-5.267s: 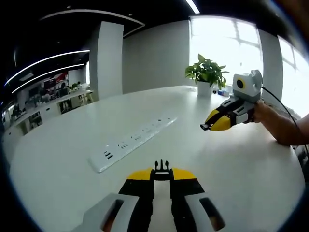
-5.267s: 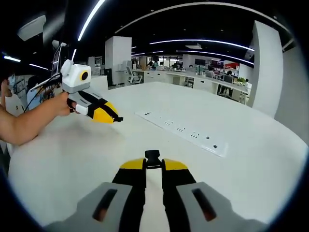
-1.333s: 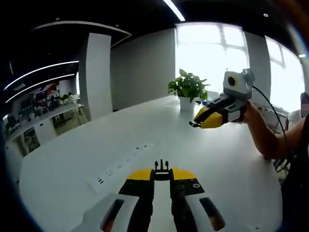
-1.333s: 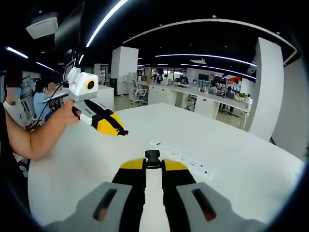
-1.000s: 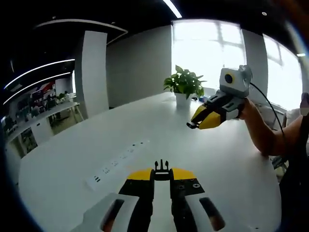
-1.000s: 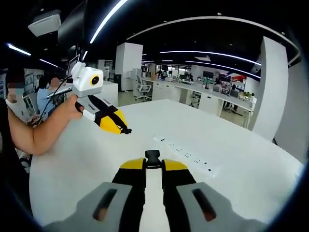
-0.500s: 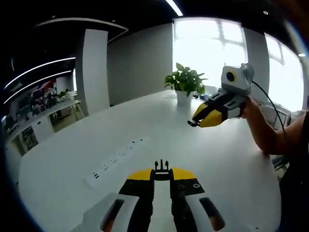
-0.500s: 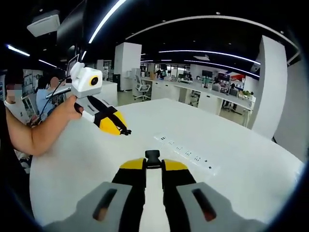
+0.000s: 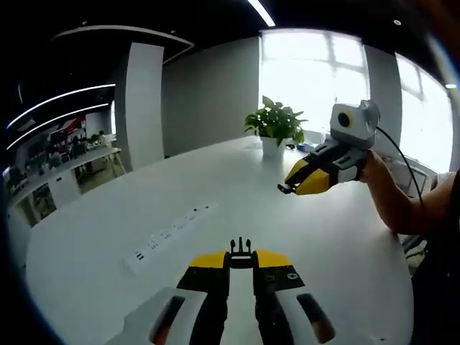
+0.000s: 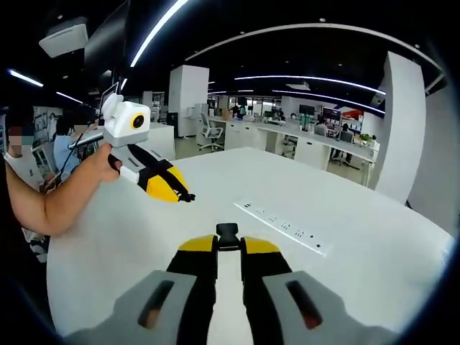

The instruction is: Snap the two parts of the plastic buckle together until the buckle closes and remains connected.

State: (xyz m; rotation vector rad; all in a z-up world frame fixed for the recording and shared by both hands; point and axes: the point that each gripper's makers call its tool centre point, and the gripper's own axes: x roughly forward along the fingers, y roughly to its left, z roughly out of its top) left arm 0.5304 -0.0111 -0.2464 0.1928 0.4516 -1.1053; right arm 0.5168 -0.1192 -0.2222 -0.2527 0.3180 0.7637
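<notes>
Both halves of the buckle are picked up but not yet joined, so the picking-up looks done and the snap itself is all still to come. The left tongs (image 9: pixel 241 259) are pinched shut on the pronged buckle half (image 9: pixel 241 248), whose little black prongs stick up just past the yellow tips. The right tongs (image 10: pixel 227 244) are likewise clamped tight on the socket buckle half (image 10: pixel 227 231), a small black block poking out between the tips. Both pairs are held up in the air over the white counter (image 9: pixel 345 251), well apart from each other, each showing off to the side in the other's view with a person's hand and forearm behind it. They are angled roughly toward one another, so I'd judge the next need is to bring the two tips together, line the prongs up with the socket mouth and push until it clicks; whether the mouth faces the prongs is too small to tell. On the counter beyond lies a long white power strip (image 10: pixel 282 218), and at the far end by the bright window stands a potted plant (image 9: pixel 276 129).
</notes>
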